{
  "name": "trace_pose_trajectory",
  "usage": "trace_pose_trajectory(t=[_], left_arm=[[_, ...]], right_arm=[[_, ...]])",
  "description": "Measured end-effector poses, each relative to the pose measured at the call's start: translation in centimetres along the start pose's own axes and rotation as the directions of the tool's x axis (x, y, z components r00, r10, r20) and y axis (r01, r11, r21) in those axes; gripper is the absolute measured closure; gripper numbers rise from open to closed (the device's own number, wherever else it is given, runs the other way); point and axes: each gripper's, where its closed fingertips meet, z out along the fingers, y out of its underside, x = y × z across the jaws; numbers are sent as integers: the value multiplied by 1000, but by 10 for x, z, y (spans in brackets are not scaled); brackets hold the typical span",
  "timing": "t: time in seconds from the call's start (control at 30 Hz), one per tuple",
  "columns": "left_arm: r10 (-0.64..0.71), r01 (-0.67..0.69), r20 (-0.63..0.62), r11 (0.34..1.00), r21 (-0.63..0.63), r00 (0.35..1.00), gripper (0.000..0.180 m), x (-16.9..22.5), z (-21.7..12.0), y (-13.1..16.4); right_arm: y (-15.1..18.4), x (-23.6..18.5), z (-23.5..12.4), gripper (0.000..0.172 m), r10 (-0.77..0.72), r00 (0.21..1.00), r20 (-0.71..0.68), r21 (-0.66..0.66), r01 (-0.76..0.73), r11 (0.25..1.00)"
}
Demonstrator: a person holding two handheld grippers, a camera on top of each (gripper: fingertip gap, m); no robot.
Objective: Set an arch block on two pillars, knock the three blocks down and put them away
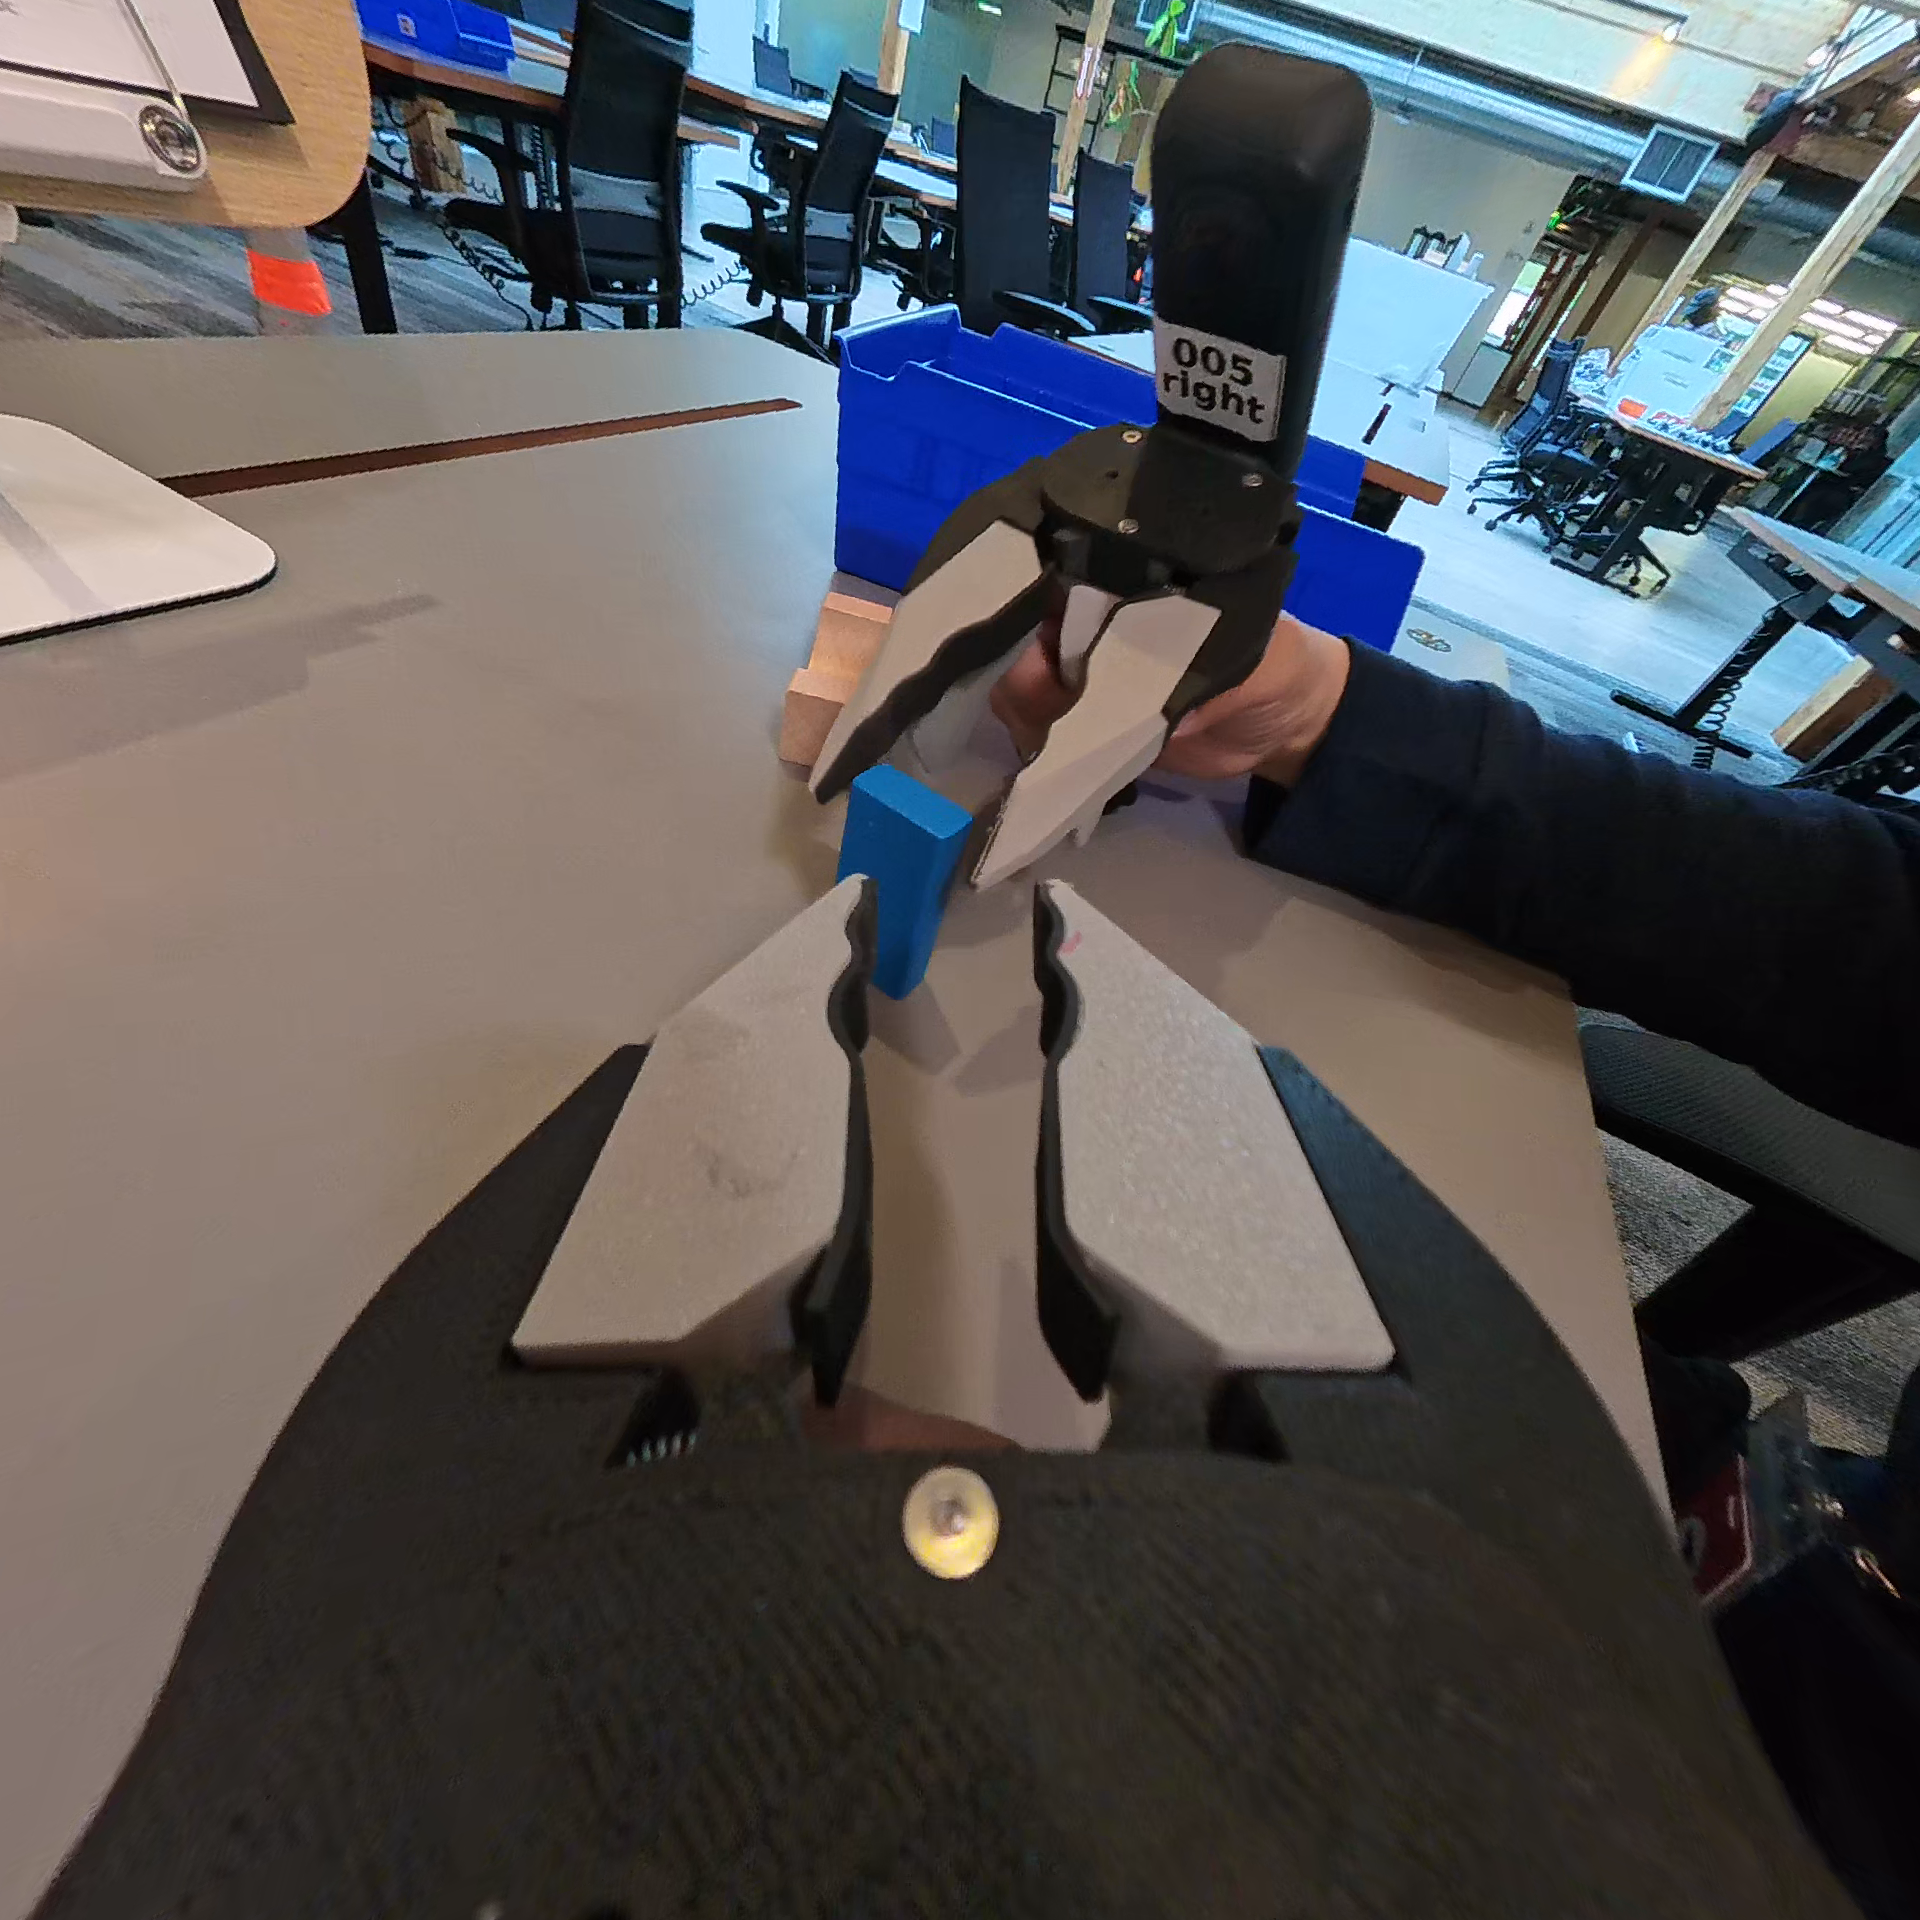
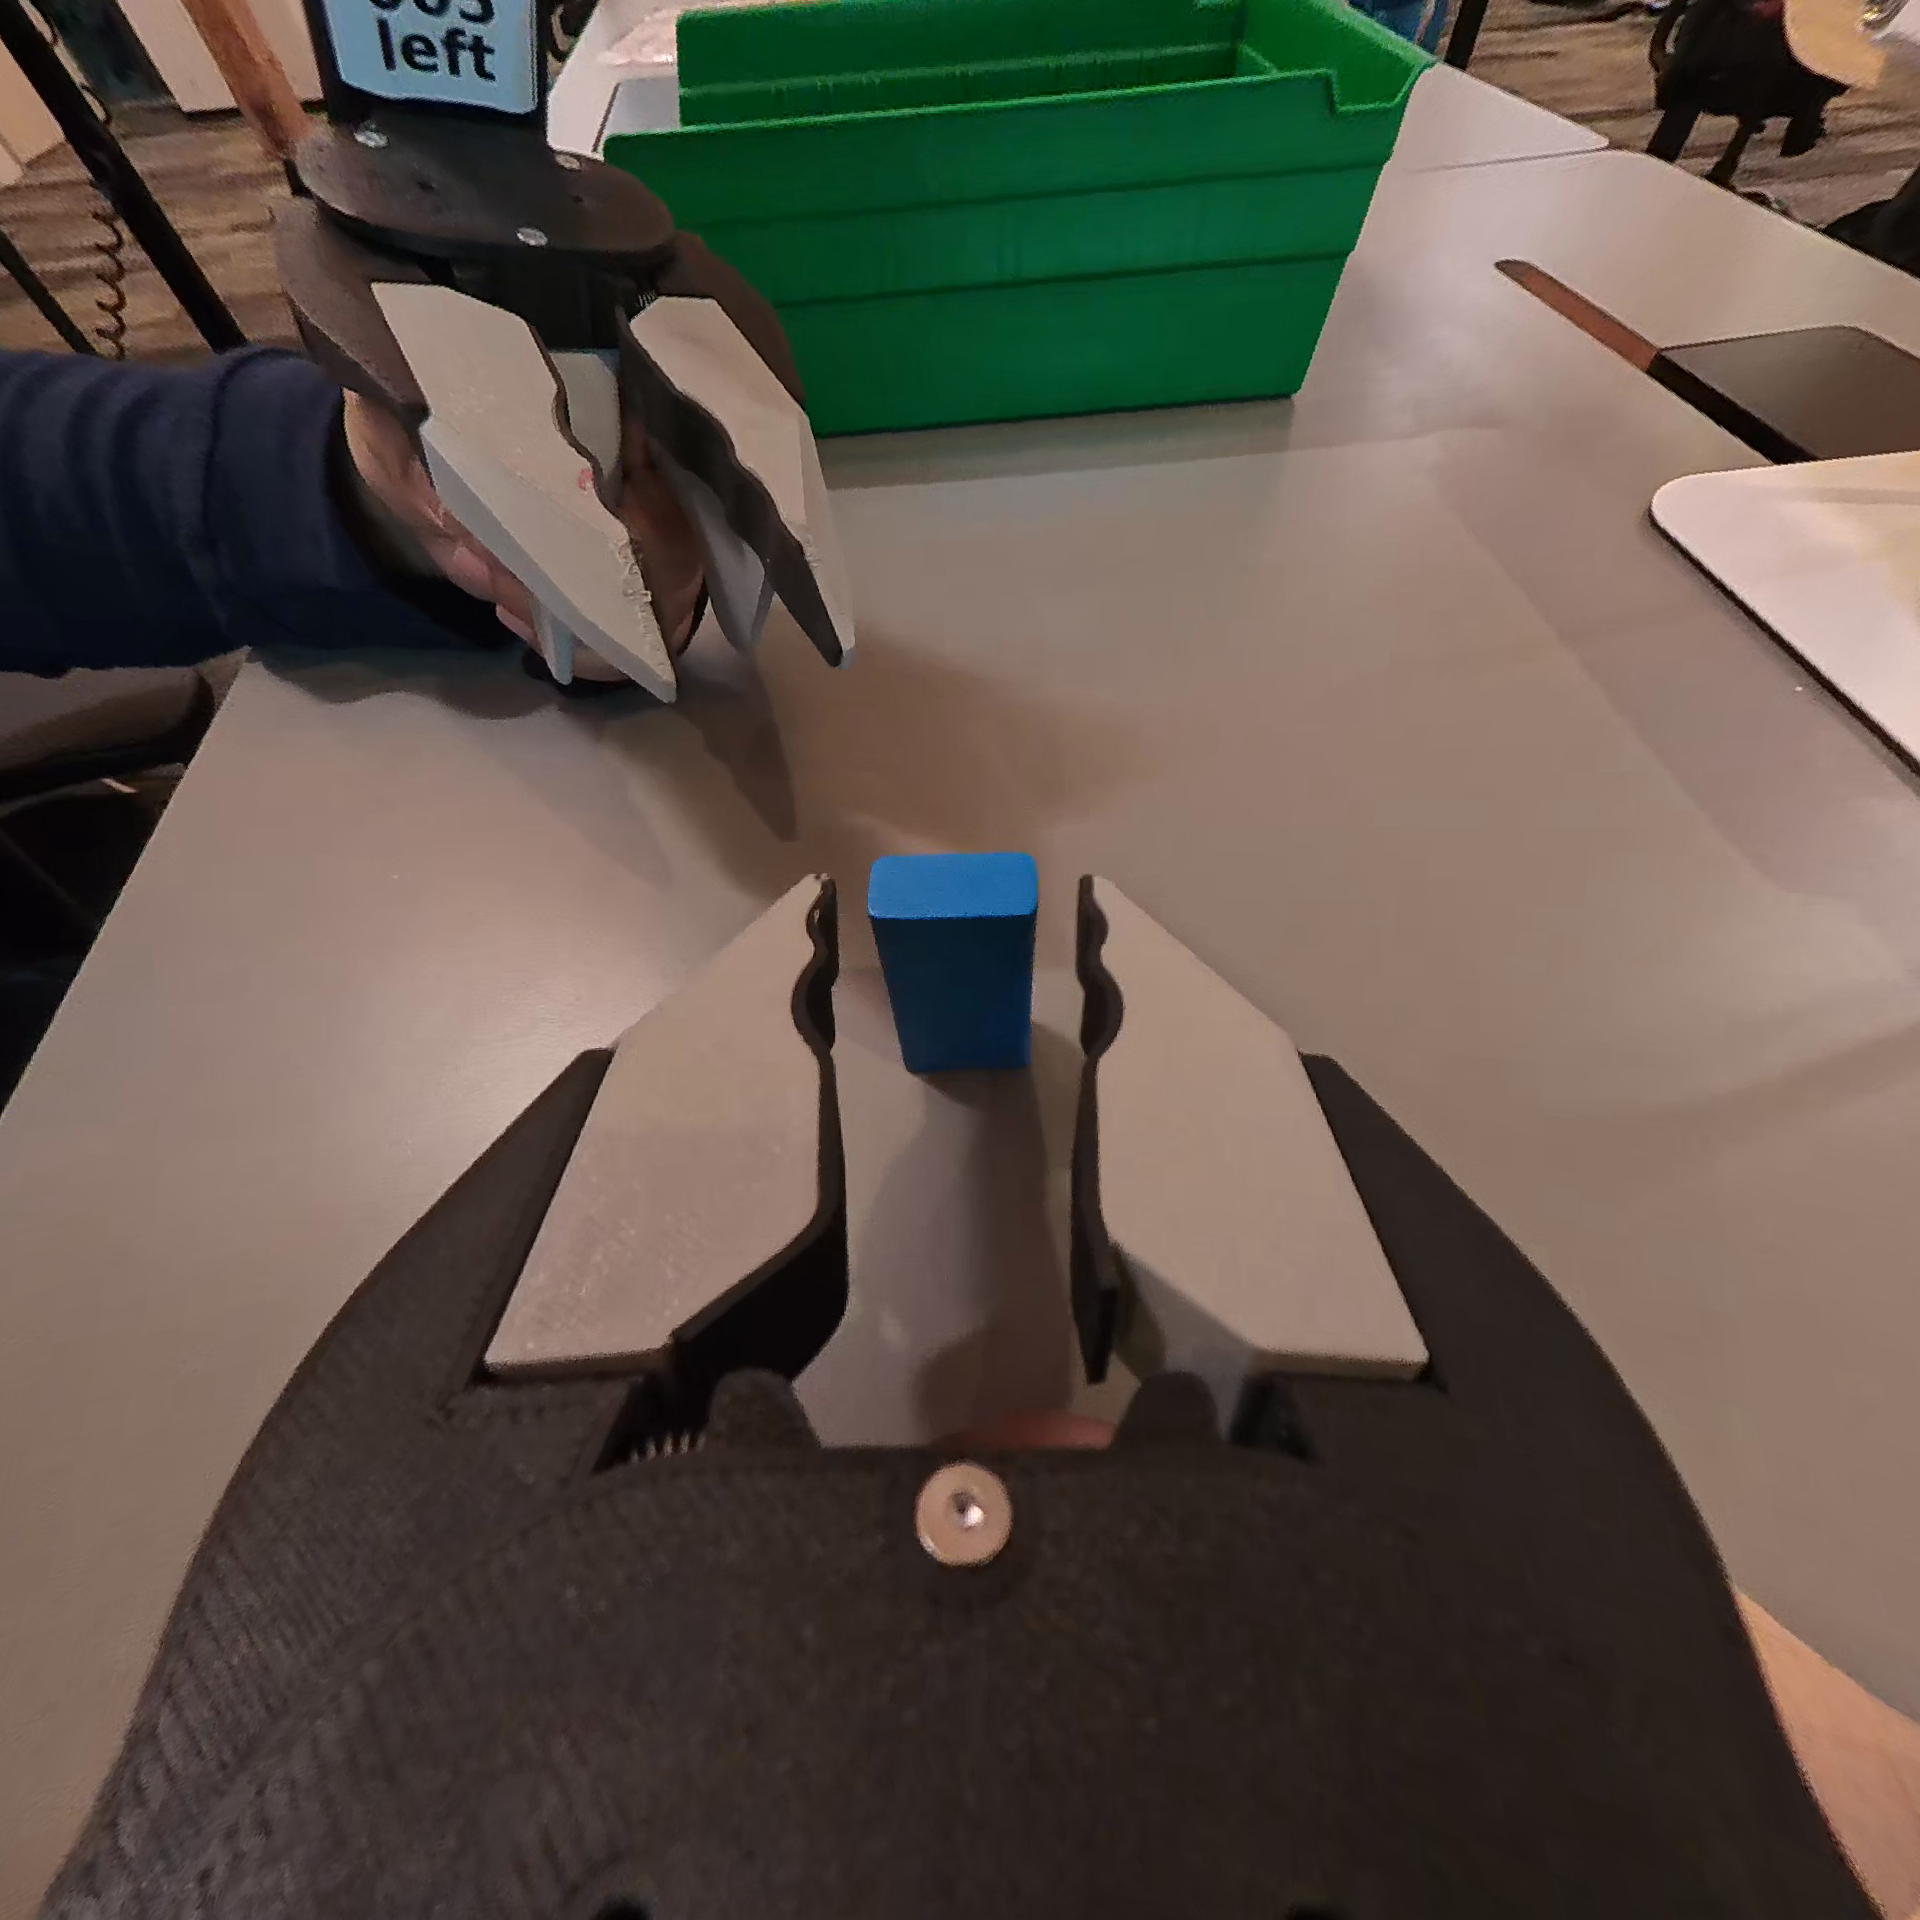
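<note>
Blue block [image 2: 954, 961] stands upright on the table [image 2: 1351, 727], between the right claw [image 2: 954, 904] pads w/ a gap each side, so that claw is open, not gripping. Left claw [image 1: 951, 894] is also open & empty, just beside the block. Wooden arch block [image 1: 831, 686] lies behind, near the blue bin [image 1: 935, 436]. Risk: either fingertip clips the narrow pillar on the way out & tips it. Second pillar isn't in view; if spaced wrong vs. this one, the arch likely won't seat.

Blue block [image 2: 954, 961]: matt painted wood. Arch block [image 1: 821, 696]: bare pale wood. Tabletop [image 2: 1351, 779]: smooth grey, slight sheen. Green bin [image 2: 1039, 260]: ribbed plastic.
</note>
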Motion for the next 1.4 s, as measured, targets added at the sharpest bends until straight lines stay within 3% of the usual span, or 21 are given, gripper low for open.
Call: trace_pose_trajectory(t=[0.23,0.33,0.43,0.53,0.6,0.67,0.73,0.8,0.9,1.1,1.17,1.27,1.4], left_arm=[[56,-55,31,998,-33,998,146,5,-4,5],[114,-107,108,992,-69,988,135,14,-26,-2],[171,-129,352,982,-141,920,139,-8,-83,-25],[106,1,528,980,-199,843,131,-49,-162,-49],[101,68,661,972,-226,744,126,-91,-217,-60],[102,173,779,950,-261,619,126,-139,-269,-53],[42,338,818,898,-283,574,124,-173,-296,-25],[-21,494,837,815,-302,547,122,-197,-310,12],[-23,623,878,714,-320,478,123,-222,-327,52],[54,730,927,601,-326,370,133,-239,-349,81],[32,740,928,593,-317,371,130,-238,-346,83],[-78,761,902,571,-309,425,95,-227,-328,80],[-141,757,871,572,-316,471,119,-216,-317,74]], right_arm=[[-17,-2,-7,124,-8,1000,-31,81,10,997],[-30,-2,-17,124,-14,998,-67,154,24,988],[-39,-1,-27,125,8,997,-78,216,9,976],[-49,-1,-34,126,9,996,-89,260,14,966],[-52,-2,-35,127,12,996,-86,274,12,962],[-54,-5,-35,127,11,997,-78,276,11,961],[-54,-7,-35,127,1,997,-79,271,20,962],[-55,-10,-34,127,-7,997,-74,269,27,963],[-56,-14,-34,128,3,999,-43,282,9,959],[-57,-12,-36,128,17,999,-33,292,-6,956],[-58,-13,-37,128,16,1000,-27,294,-7,956],[-59,-15,-37,128,7,1000,-25,291,1,957],[-61,-17,-39,128,-1,1000,-29,298,10,955]])
